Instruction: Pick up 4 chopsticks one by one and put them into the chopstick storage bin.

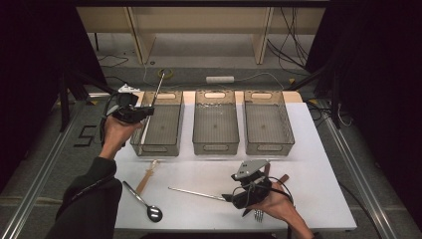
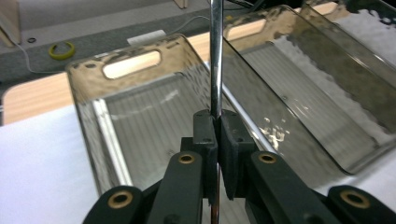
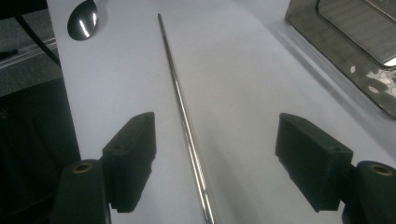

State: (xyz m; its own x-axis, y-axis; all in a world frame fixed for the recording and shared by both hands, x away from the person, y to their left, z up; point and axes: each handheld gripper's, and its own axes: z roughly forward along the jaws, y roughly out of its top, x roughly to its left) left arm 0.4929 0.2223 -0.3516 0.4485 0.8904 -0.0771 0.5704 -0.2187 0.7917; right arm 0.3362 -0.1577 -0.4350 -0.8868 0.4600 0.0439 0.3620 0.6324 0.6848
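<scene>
— Two metal rods in play. From above, your left gripper (image 1: 142, 113) holds one rod (image 1: 155, 94) over the left bin (image 1: 158, 125); your right gripper (image 1: 238, 195) hovers at the second rod (image 1: 196, 193) on the near table (image 1: 308, 164).

— And up close?

— Left gripper view: jaws pinch the rod; lower, then release. Right gripper view: jaws spread, straddling the second rod; I'd descend, then close.

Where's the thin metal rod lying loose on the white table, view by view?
High view: thin metal rod lower centre, just left of the right hand-held gripper.
Right gripper view: rod runs up the centre between open jaws, towards the steel spoon.
Left gripper view: a different rod, clamped.
Shared landmark: spoon.
</scene>
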